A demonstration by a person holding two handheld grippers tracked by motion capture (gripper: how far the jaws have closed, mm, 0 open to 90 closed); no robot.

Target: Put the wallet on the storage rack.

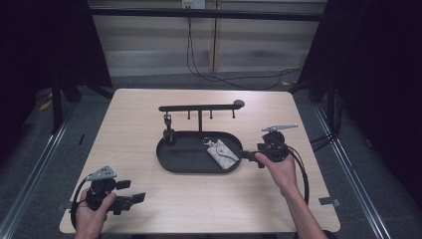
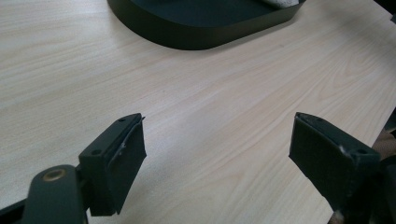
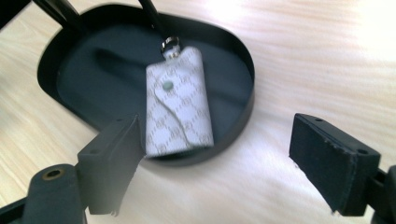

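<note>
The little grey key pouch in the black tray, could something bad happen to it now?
Maybe. The key pouch lies with one end up on the rim of the tray, so a bump could tip it onto the table. The right gripper is open and close beside that rim, so a careless move could knock it. The stand's hooks sit just behind the tray and might snag its ring on lifting.

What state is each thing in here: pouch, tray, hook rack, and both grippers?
Key pouch: snapped shut, lying flat in the tray, one end over the rim, held by nothing.
Tray: flat on the table, holding the pouch.
Hook rack: upright at the tray's back; one small dark piece hangs from its left hook.
Left gripper: open over bare table.
Right gripper: open, beside the tray.
</note>
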